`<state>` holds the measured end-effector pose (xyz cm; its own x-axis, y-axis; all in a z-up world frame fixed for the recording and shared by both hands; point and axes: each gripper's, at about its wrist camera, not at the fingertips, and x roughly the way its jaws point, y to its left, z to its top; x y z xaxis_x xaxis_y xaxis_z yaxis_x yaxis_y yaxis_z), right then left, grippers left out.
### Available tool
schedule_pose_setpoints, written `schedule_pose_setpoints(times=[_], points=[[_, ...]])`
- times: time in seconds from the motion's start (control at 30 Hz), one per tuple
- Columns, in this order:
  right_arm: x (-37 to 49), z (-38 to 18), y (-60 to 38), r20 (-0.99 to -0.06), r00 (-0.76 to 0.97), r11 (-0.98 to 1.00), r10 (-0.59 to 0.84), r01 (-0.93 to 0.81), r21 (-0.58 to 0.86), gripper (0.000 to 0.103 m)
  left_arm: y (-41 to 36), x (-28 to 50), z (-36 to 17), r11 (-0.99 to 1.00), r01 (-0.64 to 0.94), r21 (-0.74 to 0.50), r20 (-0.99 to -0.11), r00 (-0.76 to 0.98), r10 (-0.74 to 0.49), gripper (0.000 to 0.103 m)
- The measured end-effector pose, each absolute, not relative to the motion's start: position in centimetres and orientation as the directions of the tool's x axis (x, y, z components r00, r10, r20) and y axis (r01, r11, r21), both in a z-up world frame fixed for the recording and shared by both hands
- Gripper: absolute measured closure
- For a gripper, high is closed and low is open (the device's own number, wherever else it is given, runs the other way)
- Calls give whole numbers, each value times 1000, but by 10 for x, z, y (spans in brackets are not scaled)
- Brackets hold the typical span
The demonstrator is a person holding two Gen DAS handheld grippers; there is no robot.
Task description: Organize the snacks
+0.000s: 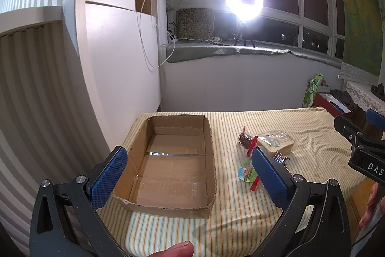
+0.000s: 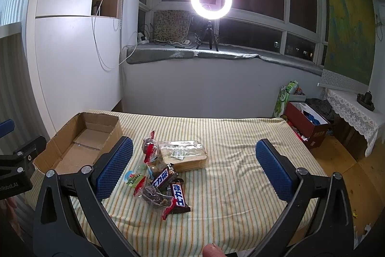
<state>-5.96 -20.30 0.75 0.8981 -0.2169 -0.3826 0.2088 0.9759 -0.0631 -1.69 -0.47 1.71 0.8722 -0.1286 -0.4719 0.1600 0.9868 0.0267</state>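
An open, empty cardboard box (image 1: 168, 160) lies on the striped tablecloth (image 1: 240, 204); in the right wrist view it (image 2: 79, 148) is at the left. A pile of snacks lies to its right: a clear bag of biscuits (image 2: 184, 153), two brown chocolate bars (image 2: 178, 194), red-ended candy packets (image 2: 150, 148) and a small green-and-white packet (image 2: 133, 178). My left gripper (image 1: 190, 172) is open and empty, above the box's near right side. My right gripper (image 2: 195, 168) is open and empty, hovering over the table just right of the pile.
A bright ring light on a tripod (image 2: 211, 0) stands on the window sill. A white cabinet (image 1: 115, 59) rises left of the table. A red box (image 2: 310, 124) and a green bag (image 2: 286, 98) sit on the floor at the right, by a lace-covered shelf (image 2: 353, 107).
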Motion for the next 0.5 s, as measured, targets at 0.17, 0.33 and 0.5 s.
schedule_pose_setpoints(times=[0.17,0.33,0.5], points=[[-60,7,-204,-382,898,976,-217,209,-64,0,-5,-17,17,987,160,28,-471,873,-128,0],[-61,7,-204,-383,898,976,-218,209,-64,0,-5,-18,17,987,161,29,-472,872,-128,0],[-61,6,-204,-382,898,976,-218,210,-63,0,-5,-18,17,986,162,32,-473,872,-127,0]])
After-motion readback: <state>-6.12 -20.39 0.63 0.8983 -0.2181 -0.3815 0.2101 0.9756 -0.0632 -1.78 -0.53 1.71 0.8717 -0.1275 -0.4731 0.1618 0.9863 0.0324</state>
